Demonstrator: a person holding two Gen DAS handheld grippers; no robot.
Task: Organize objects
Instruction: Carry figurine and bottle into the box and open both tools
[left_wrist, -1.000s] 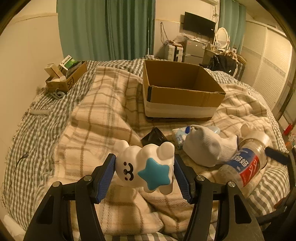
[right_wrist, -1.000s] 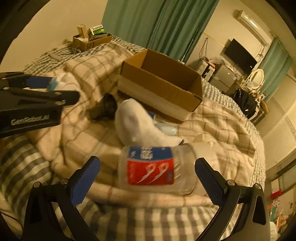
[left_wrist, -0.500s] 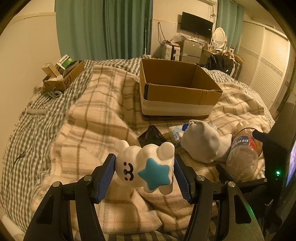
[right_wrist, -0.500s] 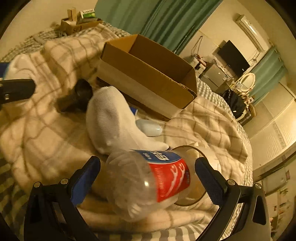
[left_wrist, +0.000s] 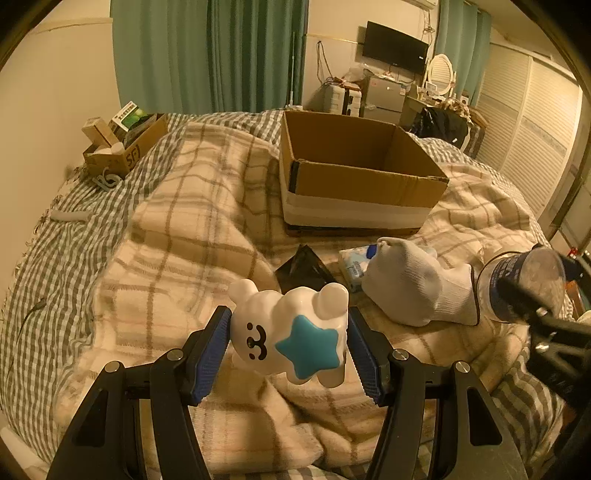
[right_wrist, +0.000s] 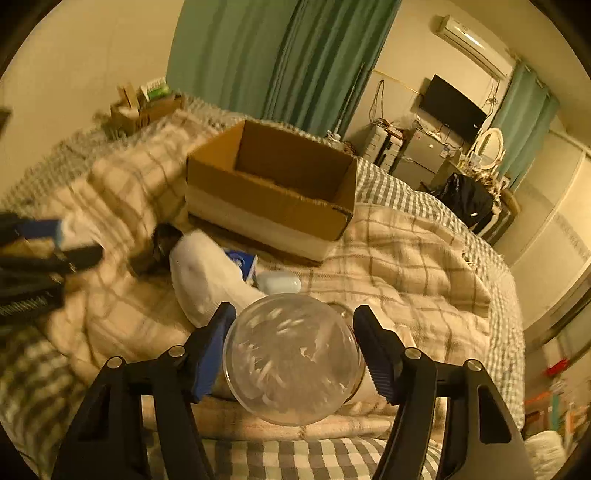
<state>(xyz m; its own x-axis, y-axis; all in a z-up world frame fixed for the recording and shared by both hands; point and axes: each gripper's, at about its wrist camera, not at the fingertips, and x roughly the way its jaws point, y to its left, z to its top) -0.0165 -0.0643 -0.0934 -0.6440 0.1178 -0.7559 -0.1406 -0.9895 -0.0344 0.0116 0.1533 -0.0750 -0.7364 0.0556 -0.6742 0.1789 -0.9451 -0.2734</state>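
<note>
Between the left gripper's (left_wrist: 288, 349) 2 blue pads sits a white bear figurine with a blue star (left_wrist: 291, 336) — clamped. Beside it, the right gripper (right_wrist: 293, 350) pinches a clear plastic bottle (right_wrist: 291, 354), base toward the camera. Farther back — a white sock (left_wrist: 413, 288), then an open cardboard box (left_wrist: 354, 177) on the plaid blanket (left_wrist: 177, 229).

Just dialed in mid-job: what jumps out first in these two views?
The white bear toy with a blue star, gripped in the left gripper, and the clear plastic bottle, base toward the camera, in the right gripper. Behind both sits the open cardboard box on the plaid blanket.
</note>
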